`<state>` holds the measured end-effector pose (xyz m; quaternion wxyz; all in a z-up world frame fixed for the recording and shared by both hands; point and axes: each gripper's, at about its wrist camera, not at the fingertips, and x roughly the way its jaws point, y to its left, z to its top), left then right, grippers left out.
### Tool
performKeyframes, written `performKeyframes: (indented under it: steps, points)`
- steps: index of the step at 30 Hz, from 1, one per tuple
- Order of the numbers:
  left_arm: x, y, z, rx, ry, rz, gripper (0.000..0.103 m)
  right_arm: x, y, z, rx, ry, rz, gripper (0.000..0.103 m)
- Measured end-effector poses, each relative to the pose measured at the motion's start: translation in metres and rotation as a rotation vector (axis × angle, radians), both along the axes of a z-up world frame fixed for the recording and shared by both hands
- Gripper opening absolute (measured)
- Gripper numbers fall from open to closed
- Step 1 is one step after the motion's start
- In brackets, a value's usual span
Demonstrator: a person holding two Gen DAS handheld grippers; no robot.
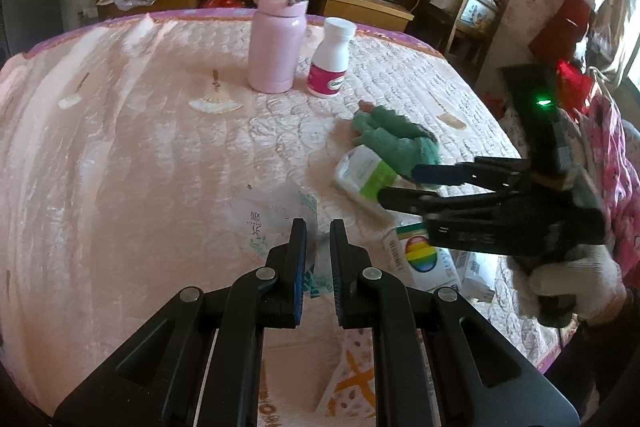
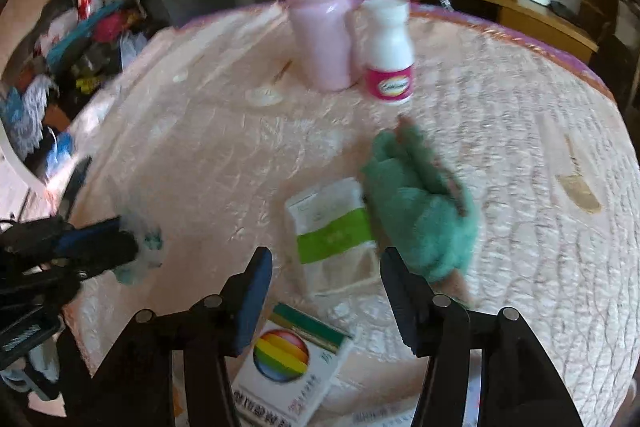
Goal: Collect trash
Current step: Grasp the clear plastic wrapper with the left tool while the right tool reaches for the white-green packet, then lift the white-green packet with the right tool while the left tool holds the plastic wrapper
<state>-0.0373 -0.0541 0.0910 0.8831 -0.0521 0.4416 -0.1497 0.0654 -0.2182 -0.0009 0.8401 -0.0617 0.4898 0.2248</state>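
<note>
Cluttered bedroom shelves frame a pink quilted bed (image 1: 140,147) where loose litter lies within reach of two hand-held tools. Left gripper (image 1: 318,247) has its fingers drawn nearly together on a crumpled clear plastic wrapper with teal print (image 1: 276,219), apparently pinching it for pickup. Right gripper (image 2: 326,275) hovers with fingers spread wide, lined up over a white tissue pack with a green band (image 2: 332,227), seemingly the next piece to collect. One fuzzy green glove (image 2: 416,203) lies touching that pack. One white carton with a rainbow circle (image 2: 288,359) sits at the near edge. Upright at the far side, likely keepers, stand one pink flask (image 1: 278,35) and one white pill bottle with a magenta label (image 1: 332,61).
</note>
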Motion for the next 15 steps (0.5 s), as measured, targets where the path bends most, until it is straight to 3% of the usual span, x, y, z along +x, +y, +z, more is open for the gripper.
performKeyframes:
  steps: [6,8,13,15]
  points:
    - [0.003,0.009,-0.009,-0.001,0.014,0.012,0.009,0.025,0.021,-0.029,-0.108,0.038,0.045,0.063]
    - [0.005,0.009,-0.013,-0.004,0.021,0.014,0.009,0.021,0.033,-0.031,-0.166,-0.019,0.072,0.064]
    - [0.005,0.004,-0.013,-0.014,0.020,0.002,0.009,0.017,0.020,-0.022,-0.122,-0.039,0.024,0.035]
    - [0.003,0.000,-0.009,-0.017,0.013,-0.005,0.009,0.011,0.010,-0.011,-0.087,-0.047,0.019,0.033]
